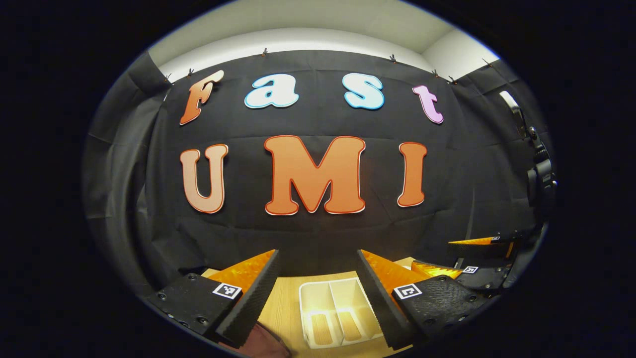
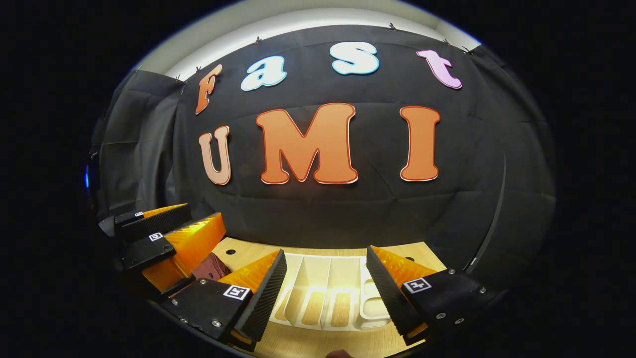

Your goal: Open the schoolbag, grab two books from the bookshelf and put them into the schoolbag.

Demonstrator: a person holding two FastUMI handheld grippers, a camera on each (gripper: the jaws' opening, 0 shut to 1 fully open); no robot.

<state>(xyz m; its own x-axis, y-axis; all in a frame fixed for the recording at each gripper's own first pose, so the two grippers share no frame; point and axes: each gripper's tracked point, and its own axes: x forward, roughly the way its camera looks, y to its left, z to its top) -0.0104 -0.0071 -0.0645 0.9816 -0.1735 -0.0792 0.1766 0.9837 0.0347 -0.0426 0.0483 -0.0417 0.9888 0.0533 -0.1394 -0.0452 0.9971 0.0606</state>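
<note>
A white bookshelf (image 1: 330,311) with upright dividers stands on the wooden table, low in the left gripper view between my left gripper's fingers. My left gripper (image 1: 317,254) is open, held above the table with nothing between its fingers. In the right gripper view the same bookshelf (image 2: 323,298) lies just ahead of my right gripper (image 2: 326,251), which is open with nothing in it. A dark red schoolbag (image 2: 211,266) lies to the shelf's left, partly hidden behind the left gripper (image 2: 203,215). A corner of the schoolbag (image 1: 263,343) shows under my left finger.
The light wooden table (image 2: 248,248) runs back to the black cloth wall. The right gripper (image 1: 459,254) hovers at the right of the left gripper view, level with mine. A stand with a clamp (image 1: 539,169) rises at the far right.
</note>
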